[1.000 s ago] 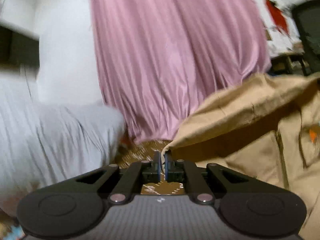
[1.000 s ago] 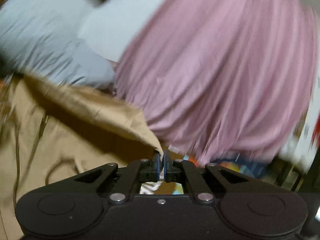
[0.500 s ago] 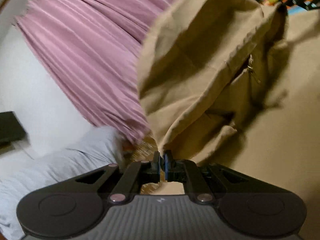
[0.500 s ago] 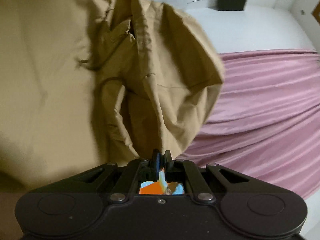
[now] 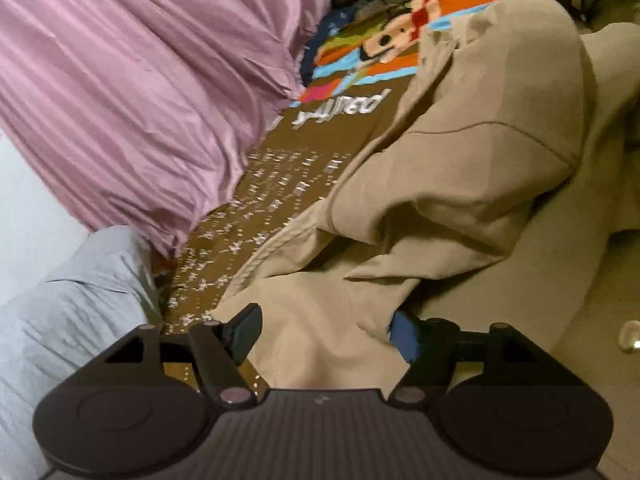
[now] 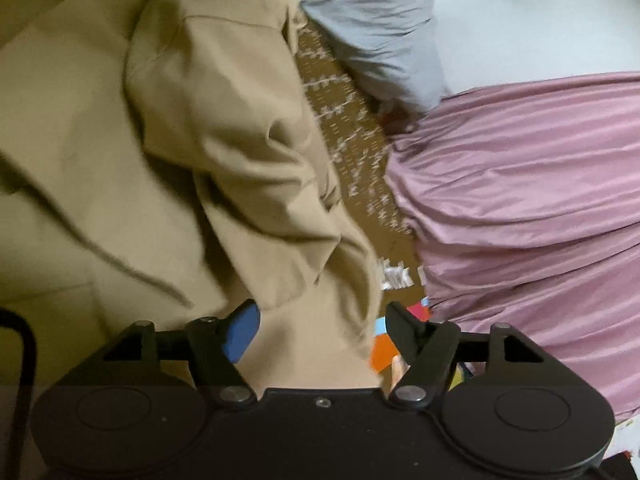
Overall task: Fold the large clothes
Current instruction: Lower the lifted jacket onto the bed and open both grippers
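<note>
A large tan garment (image 5: 460, 184) lies crumpled on a brown patterned mat (image 5: 280, 184). It also shows in the right wrist view (image 6: 180, 128), bunched in folds. My left gripper (image 5: 326, 334) is open, its jaws spread wide just above the garment's near edge, holding nothing. My right gripper (image 6: 324, 330) is open too, jaws spread over the garment's edge, holding nothing.
A pink pleated bed skirt (image 5: 140, 92) hangs beside the mat, also in the right wrist view (image 6: 532, 208). A grey cloth (image 5: 68, 312) lies at the left, and in the right wrist view (image 6: 376, 28). A colourful cartoon mat (image 5: 400, 36) lies beyond.
Both grippers were shut on the tan garment's edge, holding it up. Now both have opened and the garment has dropped onto the mat.
</note>
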### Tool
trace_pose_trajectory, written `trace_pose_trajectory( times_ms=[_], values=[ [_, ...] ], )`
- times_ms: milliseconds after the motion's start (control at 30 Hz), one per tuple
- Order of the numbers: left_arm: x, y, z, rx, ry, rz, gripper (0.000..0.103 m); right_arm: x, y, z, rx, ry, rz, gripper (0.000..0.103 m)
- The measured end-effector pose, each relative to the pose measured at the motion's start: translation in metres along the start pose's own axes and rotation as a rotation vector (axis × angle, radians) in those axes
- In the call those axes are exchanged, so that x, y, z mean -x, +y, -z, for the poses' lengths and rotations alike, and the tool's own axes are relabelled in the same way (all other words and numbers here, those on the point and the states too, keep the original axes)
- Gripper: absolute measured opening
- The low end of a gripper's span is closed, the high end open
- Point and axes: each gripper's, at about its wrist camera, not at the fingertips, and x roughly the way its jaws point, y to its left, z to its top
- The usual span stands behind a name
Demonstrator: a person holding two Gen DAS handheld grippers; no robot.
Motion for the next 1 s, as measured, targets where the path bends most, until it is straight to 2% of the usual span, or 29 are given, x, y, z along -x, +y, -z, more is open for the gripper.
trace_pose_trajectory(
  times_ms=[67,167,300,367,433,467,533,633,700,733,800,867,933,1000],
  values=[
    [-0.004,0.020,-0.005,0.066,0.026,0.093,0.077,0.001,-0.013,0.000,-0.089,0.020,-0.067,0.070],
    [0.009,0.040,-0.009,0.188,0.056,0.264,0.090,0.004,-0.046,-0.002,-0.254,0.047,-0.116,0.070],
    [0.024,0.050,0.002,0.288,0.083,0.258,0.089,0.013,-0.071,0.005,-0.434,0.095,-0.136,0.068],
    [0.029,0.063,0.011,0.434,0.095,0.273,0.089,0.018,-0.080,0.012,-0.565,0.109,-0.153,0.063],
    [0.033,0.078,0.018,0.604,0.084,0.286,0.089,0.018,-0.083,0.017,-0.688,0.113,-0.204,0.062],
    [0.036,0.086,0.021,0.675,0.074,0.280,0.089,0.018,-0.079,0.018,-0.706,0.115,-0.227,0.062],
    [0.039,0.096,0.021,0.811,0.030,0.287,0.089,0.008,-0.065,0.011,-0.660,0.122,-0.252,0.062],
    [0.030,0.102,0.007,0.934,-0.020,0.343,0.089,-0.008,-0.048,0.001,-0.616,0.124,-0.300,0.063],
    [0.014,0.093,-0.007,0.922,-0.009,0.387,0.089,-0.020,-0.042,-0.008,-0.599,0.115,-0.324,0.063],
    [0.004,0.084,-0.017,0.877,0.018,0.386,0.089,-0.029,-0.037,-0.014,-0.566,0.116,-0.313,0.063],
    [-0.020,0.061,-0.033,0.756,0.095,0.340,0.079,-0.047,-0.032,-0.023,-0.522,0.125,-0.269,0.063],
    [-0.043,0.043,-0.038,0.683,0.132,0.293,0.077,-0.064,-0.034,-0.026,-0.534,0.146,-0.224,0.063],
    [-0.061,0.035,-0.040,0.663,0.132,0.255,0.077,-0.083,-0.039,-0.026,-0.559,0.160,-0.157,0.063],
    [-0.074,0.033,-0.042,0.684,0.140,0.236,0.078,-0.099,-0.043,-0.024,-0.581,0.179,-0.096,0.063]
  ],
)
